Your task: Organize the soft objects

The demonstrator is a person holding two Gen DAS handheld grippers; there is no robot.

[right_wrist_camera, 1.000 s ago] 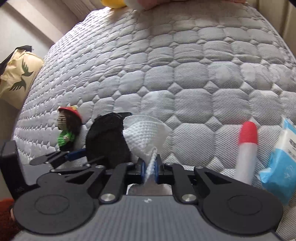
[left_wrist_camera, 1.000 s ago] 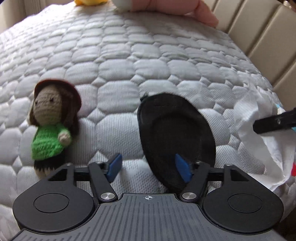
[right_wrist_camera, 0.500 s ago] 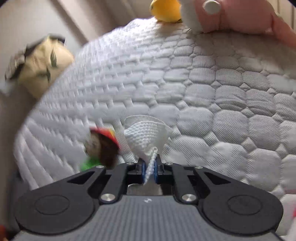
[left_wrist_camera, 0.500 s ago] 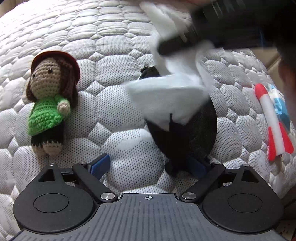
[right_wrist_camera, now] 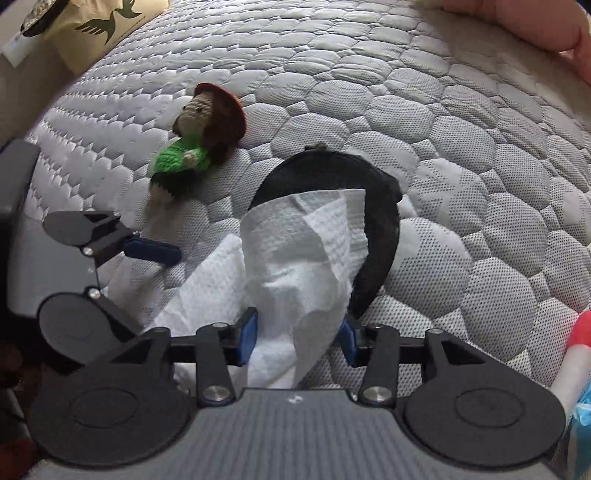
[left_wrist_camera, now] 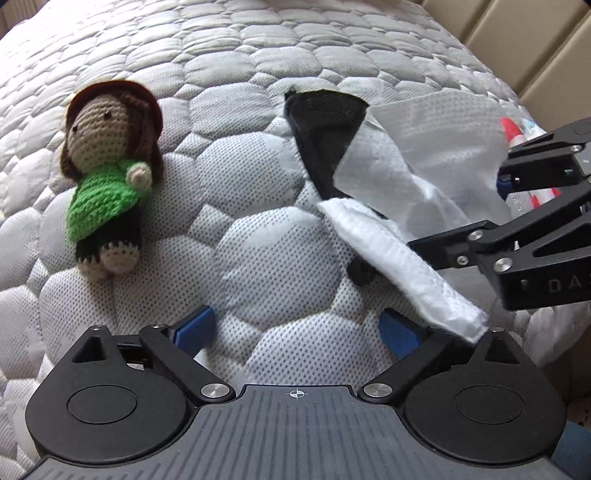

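Observation:
A crocheted doll (left_wrist_camera: 107,173) in a green top lies on the quilted mattress (left_wrist_camera: 266,44), left of a black fabric disc (left_wrist_camera: 325,129). A white cloth (left_wrist_camera: 417,166) is draped over the disc's right side. My left gripper (left_wrist_camera: 297,328) is low over bare mattress with its jaws opening wide and nothing between them; a fold of the cloth rests on its right finger. My right gripper (right_wrist_camera: 296,332) is opening, and the white cloth (right_wrist_camera: 303,251) hangs loosely between its pads over the black disc (right_wrist_camera: 380,192). The doll (right_wrist_camera: 195,140) lies beyond.
A red and white rocket toy (right_wrist_camera: 576,343) and a blue packet (right_wrist_camera: 581,417) lie at the right. A pink plush (right_wrist_camera: 517,26) sits at the far end of the bed. A yellow bag (right_wrist_camera: 99,26) stands beside the bed, and padded headboard panels (left_wrist_camera: 546,55) are on the right.
My right gripper carried the white cloth over onto the black disc and its jaws parted. My left gripper's jaws spread wide, away from the disc's edge.

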